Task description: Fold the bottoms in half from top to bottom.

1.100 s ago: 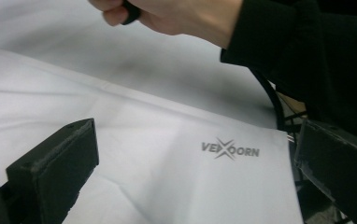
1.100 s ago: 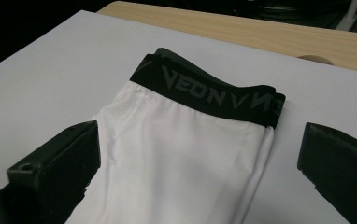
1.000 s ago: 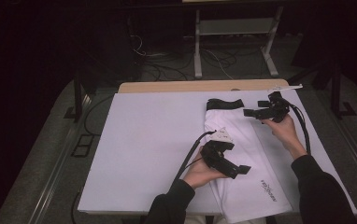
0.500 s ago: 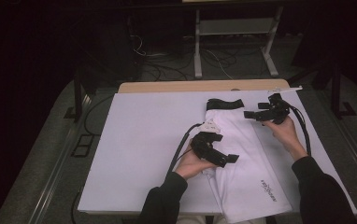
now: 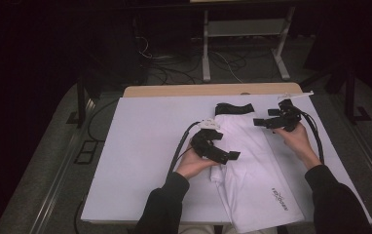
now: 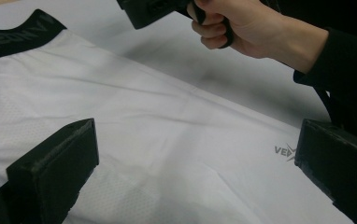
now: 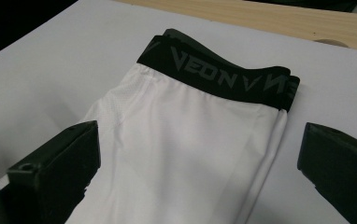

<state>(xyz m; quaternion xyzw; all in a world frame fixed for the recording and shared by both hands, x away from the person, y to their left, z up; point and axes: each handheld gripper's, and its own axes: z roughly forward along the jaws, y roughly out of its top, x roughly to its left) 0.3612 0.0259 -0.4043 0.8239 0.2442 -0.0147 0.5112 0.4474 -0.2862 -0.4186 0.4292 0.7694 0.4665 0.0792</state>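
The table (image 5: 140, 161) carries white shorts (image 5: 252, 170), long axis running away from the person, black waistband (image 5: 234, 108) at the far end. The left gripper (image 5: 223, 155) hovers over their near-left edge, jaws wide apart and empty, the nearer tool. The right gripper (image 5: 262, 122) hangs just right of the waistband, likewise wide open, holding nothing.

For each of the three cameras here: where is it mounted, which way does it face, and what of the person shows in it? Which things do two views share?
High view: above the person's side, facing forward and down on the table; both forearms, left gripper, right gripper.
Left gripper view: rides the left gripper, looks across the white garment toward the right hand.
Right gripper view: rides the right gripper, faces the black waistband.
Shared: garment and waistband appear in all three.
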